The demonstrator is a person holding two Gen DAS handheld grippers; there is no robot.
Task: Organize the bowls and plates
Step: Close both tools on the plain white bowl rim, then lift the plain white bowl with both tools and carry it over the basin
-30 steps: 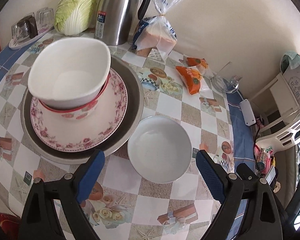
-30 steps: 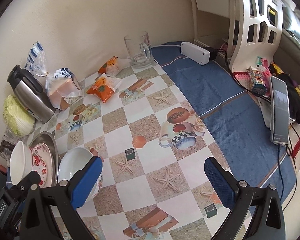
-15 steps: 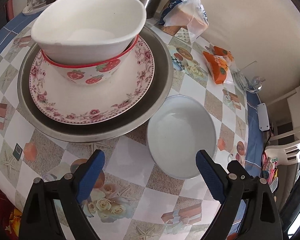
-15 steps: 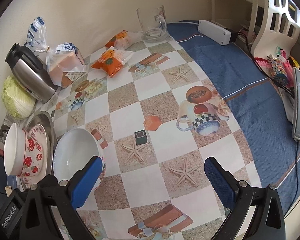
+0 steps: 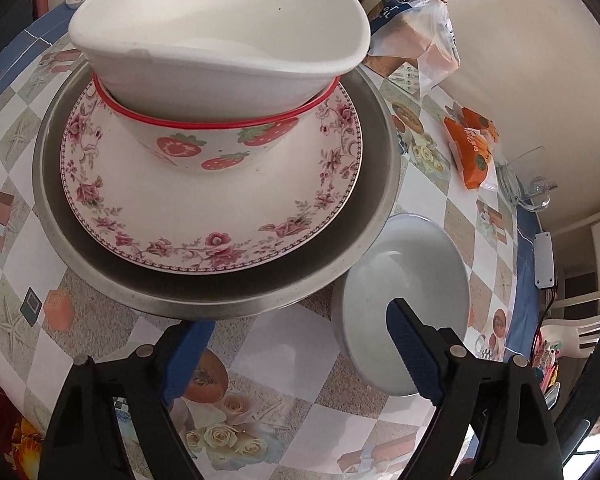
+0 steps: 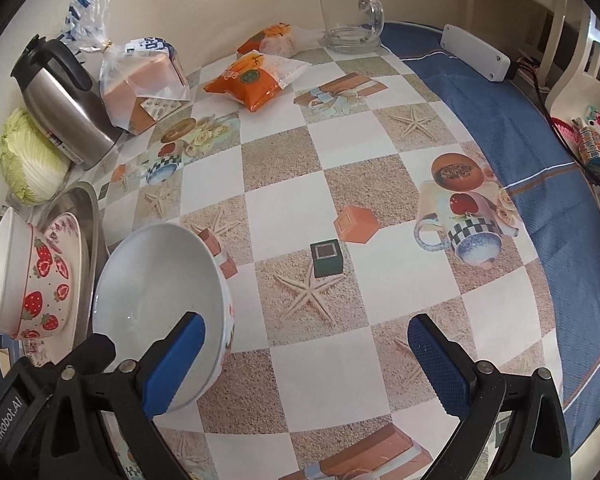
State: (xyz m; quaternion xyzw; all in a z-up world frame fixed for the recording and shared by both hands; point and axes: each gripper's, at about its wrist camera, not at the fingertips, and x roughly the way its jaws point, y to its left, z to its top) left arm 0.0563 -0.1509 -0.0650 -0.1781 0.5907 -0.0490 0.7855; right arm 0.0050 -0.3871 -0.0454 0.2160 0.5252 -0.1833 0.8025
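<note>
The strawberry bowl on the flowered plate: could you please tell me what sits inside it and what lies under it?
A plain white bowl is nested inside the strawberry bowl. Beneath it lies the flowered plate, itself resting on a metal tray. The strawberry bowl's interior is hidden by the white bowl.

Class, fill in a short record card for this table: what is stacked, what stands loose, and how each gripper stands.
stack, bottom to top: metal tray, floral plate, strawberry bowl, white bowl
loose dish: pale bowl, on the tablecloth beside the tray
left gripper: jaws closing, nothing pressed between them
right gripper: open, left finger at the pale bowl's rim
</note>
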